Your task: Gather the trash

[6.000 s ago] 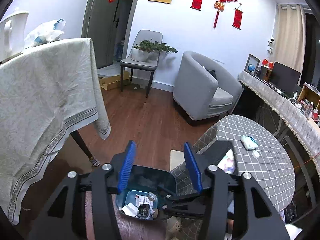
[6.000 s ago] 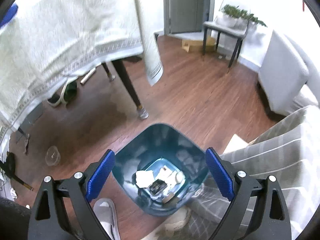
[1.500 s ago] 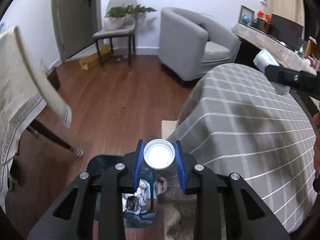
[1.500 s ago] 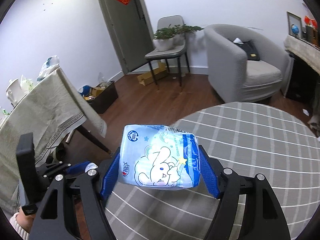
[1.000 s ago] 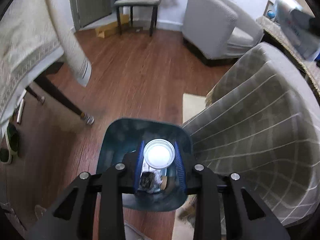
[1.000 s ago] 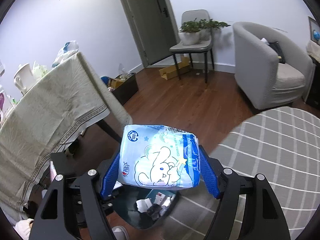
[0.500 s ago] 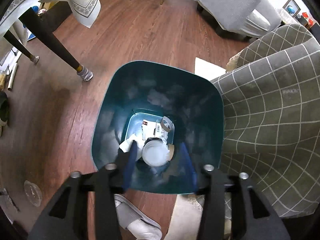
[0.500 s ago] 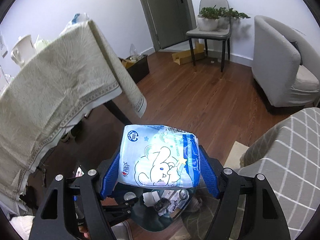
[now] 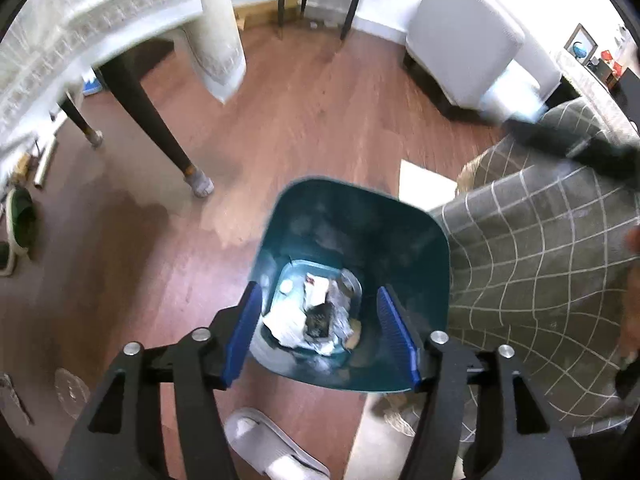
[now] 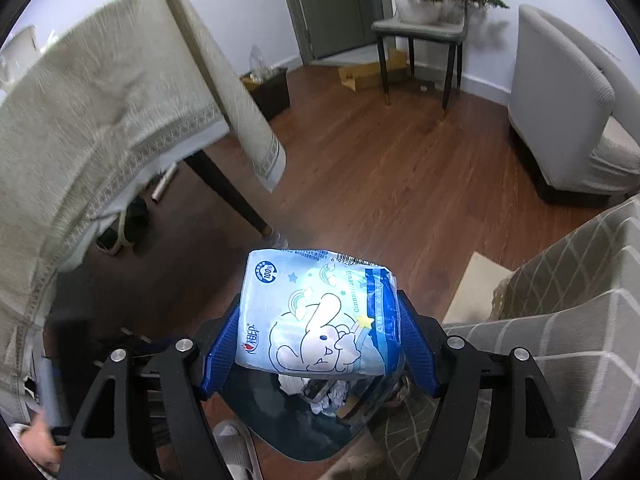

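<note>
A teal trash bin [image 9: 420, 248] stands on the wood floor with paper scraps and wrappers [image 9: 316, 312] at its bottom. My left gripper [image 9: 320, 332] hangs open and empty over the bin. My right gripper [image 10: 318, 344] is shut on a light blue tissue pack [image 10: 320, 312] with a cartoon rabbit, held just above the bin [image 10: 304, 432], which shows below it. The small white lid [image 9: 286, 286] lies among the trash in the bin.
A round table with a grey checked cloth [image 9: 540, 272] stands right of the bin. A table with a beige cloth [image 10: 100, 112] and dark legs [image 9: 156, 124] is to the left. A slipper [image 9: 272, 444] lies by the bin. A grey armchair [image 10: 568, 100] and a chair [image 10: 420, 28] stand beyond.
My left gripper has opened and the white lid has dropped into the bin. My right gripper has carried the tissue pack from the checked table to above the bin.
</note>
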